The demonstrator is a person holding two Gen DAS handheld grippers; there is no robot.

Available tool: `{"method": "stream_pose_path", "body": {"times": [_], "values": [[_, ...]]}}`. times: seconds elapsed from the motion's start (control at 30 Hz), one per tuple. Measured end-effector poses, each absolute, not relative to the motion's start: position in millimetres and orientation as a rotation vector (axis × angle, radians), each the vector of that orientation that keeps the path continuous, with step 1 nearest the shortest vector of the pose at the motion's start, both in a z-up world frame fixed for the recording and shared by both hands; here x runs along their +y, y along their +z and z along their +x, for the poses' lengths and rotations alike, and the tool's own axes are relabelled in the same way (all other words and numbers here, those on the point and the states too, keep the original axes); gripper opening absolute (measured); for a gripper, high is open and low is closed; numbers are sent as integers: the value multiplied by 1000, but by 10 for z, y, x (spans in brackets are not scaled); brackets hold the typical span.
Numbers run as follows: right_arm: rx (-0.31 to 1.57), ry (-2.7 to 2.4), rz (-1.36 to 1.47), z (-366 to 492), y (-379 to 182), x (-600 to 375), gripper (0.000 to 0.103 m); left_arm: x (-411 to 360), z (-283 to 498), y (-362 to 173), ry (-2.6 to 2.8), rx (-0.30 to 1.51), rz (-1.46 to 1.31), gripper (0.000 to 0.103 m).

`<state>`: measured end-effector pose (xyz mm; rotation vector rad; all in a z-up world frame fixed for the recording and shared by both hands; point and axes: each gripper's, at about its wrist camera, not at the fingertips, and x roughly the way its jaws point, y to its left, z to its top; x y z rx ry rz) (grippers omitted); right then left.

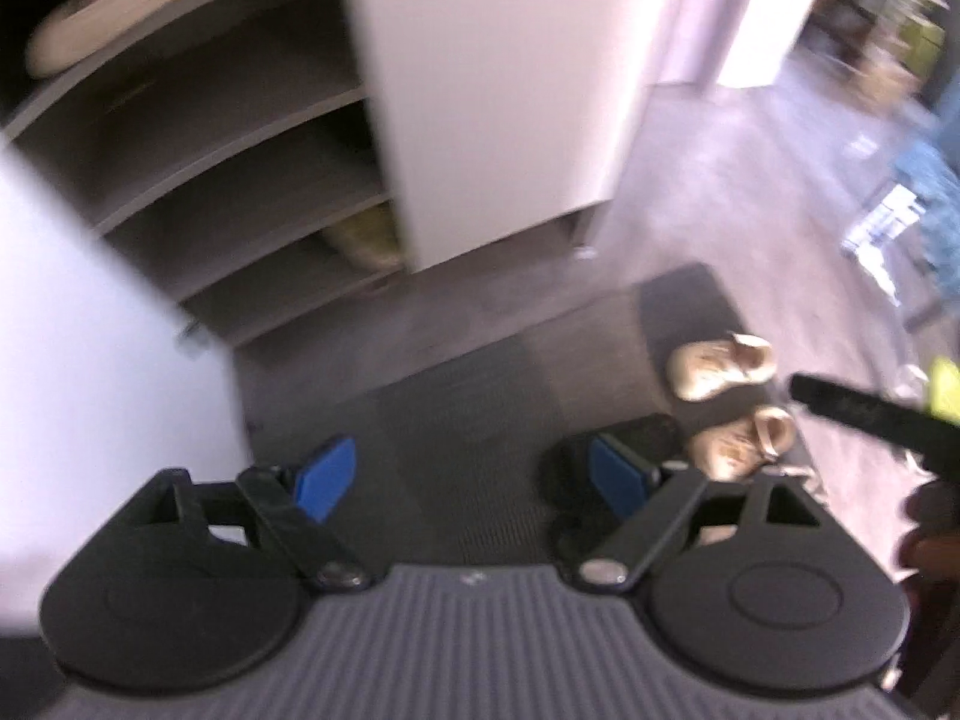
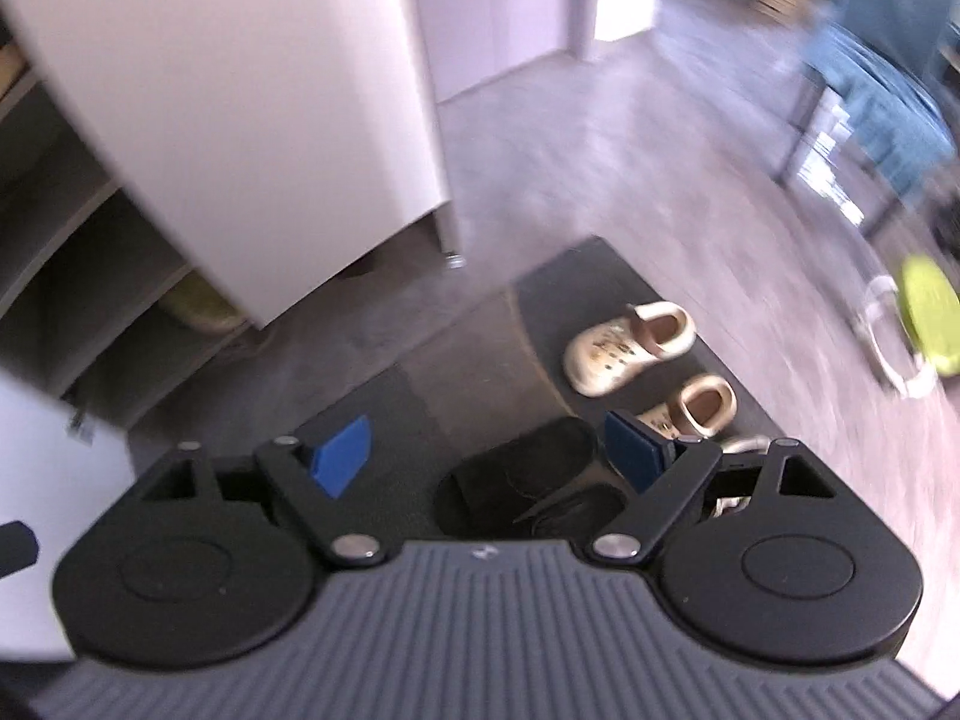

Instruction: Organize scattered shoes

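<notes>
Two cream clogs (image 2: 624,348) (image 2: 696,405) lie on a dark floor mat (image 2: 396,402), toes toward the cabinet. A black shoe (image 2: 528,480) lies nearer, just below my right gripper (image 2: 486,453), which hangs open over it with nothing between its blue pads. In the left wrist view my left gripper (image 1: 474,474) is open and empty above the mat (image 1: 468,396). The black shoe (image 1: 636,438) shows behind its right finger, the clogs (image 1: 720,363) (image 1: 744,441) beyond. The open shoe cabinet (image 1: 240,168) holds a cream and pink shoe (image 1: 120,6) on a high shelf.
A white cabinet door (image 1: 498,90) stands open beside the shelves. A yellow-green item (image 1: 366,237) lies on a low shelf. A chair with blue cloth (image 2: 876,90) and a lime object (image 2: 930,312) stand at the right. Part of the other gripper (image 1: 870,414) and a hand (image 1: 930,528) show at right.
</notes>
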<state>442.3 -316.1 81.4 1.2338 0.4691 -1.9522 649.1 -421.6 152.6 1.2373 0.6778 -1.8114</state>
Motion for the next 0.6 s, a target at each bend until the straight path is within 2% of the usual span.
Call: {"method": "stream_pose_path", "body": {"times": [0.2, 0.37, 0.5, 0.6], "values": [[340, -2143, 1398, 4477, 589, -2888, 87, -4358, 5989, 1369, -1954, 598, 1381, 88], [263, -2267, 1514, 4609, 389, -2715, 87, -4463, 5909, 1047, -2016, 587, 1452, 88], [184, -2315, 1693, 4927, -96, -2719, 87, -4634, 5934, 624, -2093, 595, 1471, 88], [112, -2390, 1695, 5116, -289, -2742, 87, -4816, 5970, 240, -2129, 549, 1503, 88]]}}
